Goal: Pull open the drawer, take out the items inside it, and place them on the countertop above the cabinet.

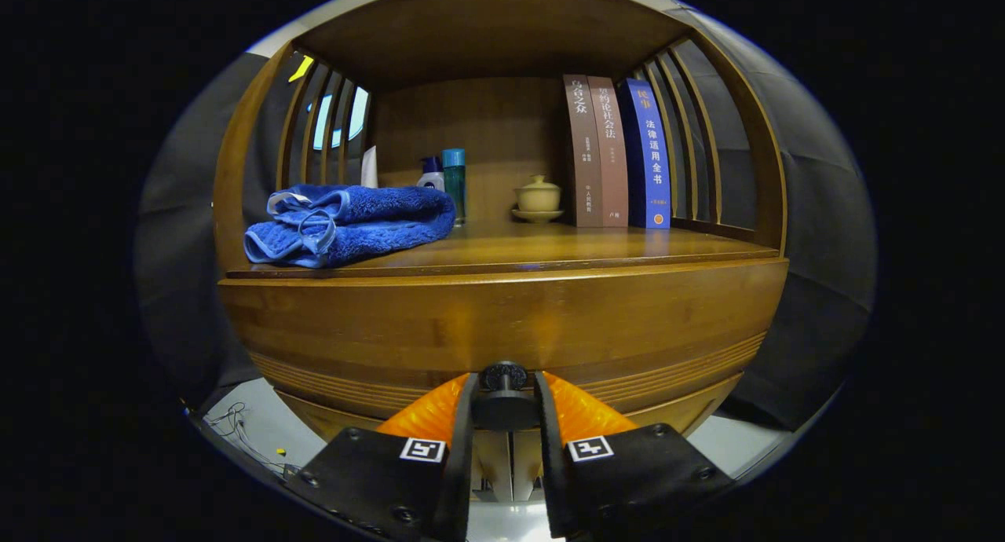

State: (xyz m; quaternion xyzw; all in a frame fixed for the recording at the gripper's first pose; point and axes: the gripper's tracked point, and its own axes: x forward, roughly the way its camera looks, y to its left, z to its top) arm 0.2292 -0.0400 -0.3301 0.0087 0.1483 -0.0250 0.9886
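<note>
The hand-held gripper is clamped on the drawer's dark knob, below the tabletop carrying a folded blue towel.

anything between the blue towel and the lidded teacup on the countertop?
Yes, in the gripper view: two bottles stand behind the blue towel, short of the lidded teacup. The gripper is closed on the drawer knob below.

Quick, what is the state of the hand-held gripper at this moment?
Hand-held gripper: closed on the dark round drawer knob, one finger on each side of it, at the wooden drawer front.
</note>
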